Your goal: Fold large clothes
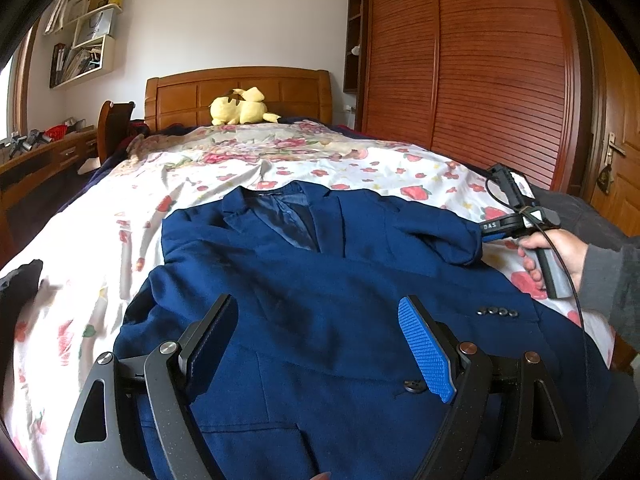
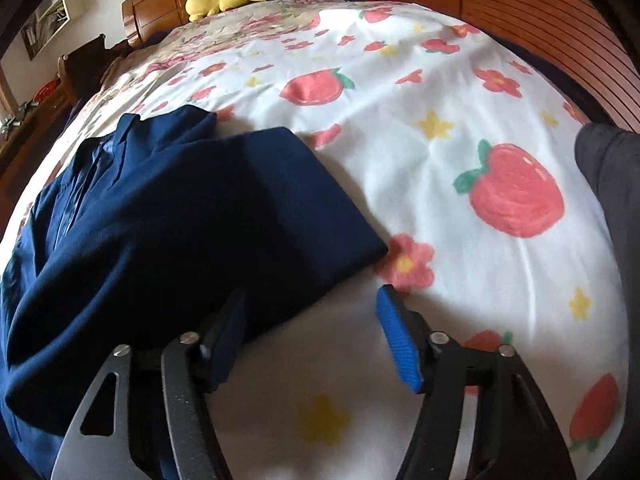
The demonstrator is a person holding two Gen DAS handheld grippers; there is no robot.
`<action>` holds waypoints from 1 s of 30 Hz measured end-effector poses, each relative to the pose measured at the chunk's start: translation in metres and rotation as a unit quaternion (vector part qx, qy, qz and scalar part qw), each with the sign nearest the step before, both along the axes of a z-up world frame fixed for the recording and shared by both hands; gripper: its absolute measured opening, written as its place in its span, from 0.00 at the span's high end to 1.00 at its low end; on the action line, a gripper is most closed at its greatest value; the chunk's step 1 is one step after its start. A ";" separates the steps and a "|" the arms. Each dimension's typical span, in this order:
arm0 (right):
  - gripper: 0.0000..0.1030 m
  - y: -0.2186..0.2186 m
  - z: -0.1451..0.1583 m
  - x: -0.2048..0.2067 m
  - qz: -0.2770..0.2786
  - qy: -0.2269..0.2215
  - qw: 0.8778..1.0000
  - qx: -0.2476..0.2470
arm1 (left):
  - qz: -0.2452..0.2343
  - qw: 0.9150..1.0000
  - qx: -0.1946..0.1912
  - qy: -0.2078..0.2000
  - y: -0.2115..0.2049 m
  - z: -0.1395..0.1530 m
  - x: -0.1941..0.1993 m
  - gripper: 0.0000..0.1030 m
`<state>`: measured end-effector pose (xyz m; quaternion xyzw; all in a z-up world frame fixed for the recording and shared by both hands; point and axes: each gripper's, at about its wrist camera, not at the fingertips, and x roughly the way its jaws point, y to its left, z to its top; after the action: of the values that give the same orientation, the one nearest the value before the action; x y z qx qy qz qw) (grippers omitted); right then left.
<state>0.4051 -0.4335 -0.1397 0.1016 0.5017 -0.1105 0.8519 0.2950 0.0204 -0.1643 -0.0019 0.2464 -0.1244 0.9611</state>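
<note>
- Both tools first: the left gripper (image 1: 320, 344) hangs over the lower front of the jacket with its jaws wide apart and nothing between them, while the right gripper (image 2: 312, 334) points steeply down at the bedcover just beside the sleeve fold, jaws apart, no cloth pinched.
- Bed (image 1: 100, 200) with a white fruit-and-flower cover fills most of both views; a wooden wardrobe (image 1: 480, 80) stands along its far side.
- Blue jacket (image 1: 320, 280), the garment being folded, lies front up across the near part of the bed, collar toward the headboard (image 1: 240, 92).
- Folded sleeve (image 2: 280, 200) on the right side lies doubled back across the jacket's shoulder, its edge resting on the cover.
- Yellow plush toy (image 1: 240, 110) sits by the headboard, well apart from the work.
- Right hand (image 1: 560, 256), in a grey sleeve, grips the tool's handle beside the jacket.
- Cuff buttons (image 1: 496, 312) show near the jacket's right edge.
- Step in hand, as I judge it: the sleeves are being brought in, early in the fold.
- Next move likely calls for closing on a side edge or hem and carrying it across, keeping the layers flat.
</note>
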 end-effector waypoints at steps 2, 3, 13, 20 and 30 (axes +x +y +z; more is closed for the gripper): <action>0.61 0.005 -0.001 0.006 0.011 0.006 1.000 -0.015 | 0.000 1.000 0.000 0.000 0.000 0.000 0.000 0.19; 0.78 0.010 -0.002 0.009 0.022 0.013 0.999 -0.030 | 0.000 1.000 0.001 0.000 0.000 -0.001 0.000 0.19; 0.97 0.072 0.065 0.003 0.115 -0.082 0.988 -0.067 | 0.009 1.000 0.005 0.004 0.000 -0.003 0.001 0.19; 0.97 0.148 0.140 -0.029 0.201 -0.156 0.966 -0.050 | 0.025 1.000 -0.006 0.001 0.006 0.002 -0.013 0.19; 0.97 0.235 0.175 -0.081 0.309 -0.186 0.932 -0.020 | 0.045 0.999 0.019 0.003 0.028 0.006 -0.041 0.19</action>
<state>0.3236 -0.1989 0.0353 -0.0570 0.3384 0.1689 0.9240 0.2544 0.0484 -0.1580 0.0045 0.2514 -0.0761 0.9649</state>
